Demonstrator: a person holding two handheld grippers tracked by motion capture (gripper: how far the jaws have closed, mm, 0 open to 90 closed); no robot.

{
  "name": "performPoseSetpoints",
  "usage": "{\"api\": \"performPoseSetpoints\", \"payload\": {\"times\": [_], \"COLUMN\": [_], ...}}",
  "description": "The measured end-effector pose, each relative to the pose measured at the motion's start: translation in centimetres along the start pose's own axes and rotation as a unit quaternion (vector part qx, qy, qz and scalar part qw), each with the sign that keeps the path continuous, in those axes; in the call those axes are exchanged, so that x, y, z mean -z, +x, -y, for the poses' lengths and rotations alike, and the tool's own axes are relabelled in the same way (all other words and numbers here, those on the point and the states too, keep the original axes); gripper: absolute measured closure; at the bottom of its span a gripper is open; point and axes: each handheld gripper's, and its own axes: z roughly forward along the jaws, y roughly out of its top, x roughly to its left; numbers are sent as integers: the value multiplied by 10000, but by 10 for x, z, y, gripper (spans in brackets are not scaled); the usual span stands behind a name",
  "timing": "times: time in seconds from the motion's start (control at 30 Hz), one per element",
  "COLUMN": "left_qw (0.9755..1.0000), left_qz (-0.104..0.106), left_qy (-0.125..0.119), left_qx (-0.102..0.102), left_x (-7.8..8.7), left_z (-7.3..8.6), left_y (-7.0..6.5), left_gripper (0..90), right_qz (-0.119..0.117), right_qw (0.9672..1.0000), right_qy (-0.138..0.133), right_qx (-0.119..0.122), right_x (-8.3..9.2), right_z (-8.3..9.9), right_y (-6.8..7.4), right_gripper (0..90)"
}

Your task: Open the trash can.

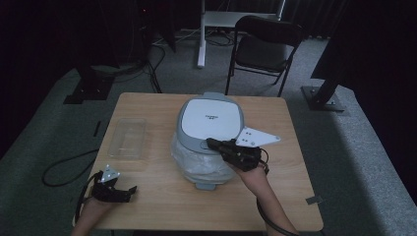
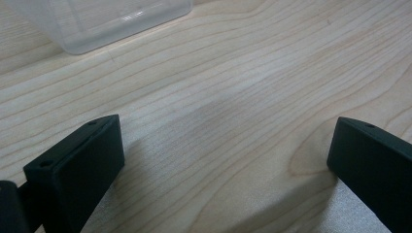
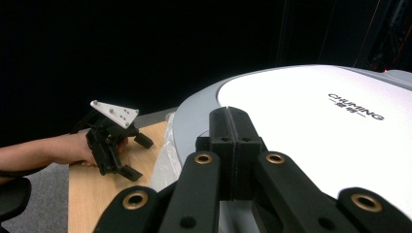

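A rice cooker (image 1: 211, 118) with a white and grey lid (image 3: 316, 126) stands mid-table, its body wrapped in clear plastic film. My right gripper (image 1: 210, 143) is shut with nothing between its jaws. Its tips (image 3: 232, 112) lie at the front grey rim of the lid, pointing across it. My left gripper (image 1: 132, 189) rests low at the table's front left corner, well apart from the cooker. Its jaws (image 2: 228, 141) stand wide open over bare wood, holding nothing. The right gripper view also shows the left gripper (image 3: 138, 157) in a hand, farther off.
An empty clear plastic container (image 1: 128, 137) lies on the wooden table (image 1: 162, 196) left of the cooker, just beyond the left gripper (image 2: 97, 19). A black folding chair (image 1: 263, 46) and stand legs are on the floor behind the table.
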Motion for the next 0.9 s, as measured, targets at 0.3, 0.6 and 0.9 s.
{"api": "performPoseSetpoints", "payload": {"times": [0.3, 0.6, 0.9], "left_qw": [10000, 10000, 10000], "left_qz": [-1, -1, -1], "left_qy": [0, 0, 0], "left_qx": [1, 3, 4], "left_x": [0, 0, 0], "left_z": [0, 0, 0], "left_y": [0, 0, 0], "left_gripper": [7, 7, 7], "right_qz": [-27, 74, 430], "right_qw": [10000, 9998, 9989], "right_qy": [-66, 3, 110], "right_qx": [-66, -197, -145], "right_x": [1, 3, 14], "right_z": [2, -3, -8], "right_y": [0, -1, -10], "right_gripper": [900, 648, 383]}}
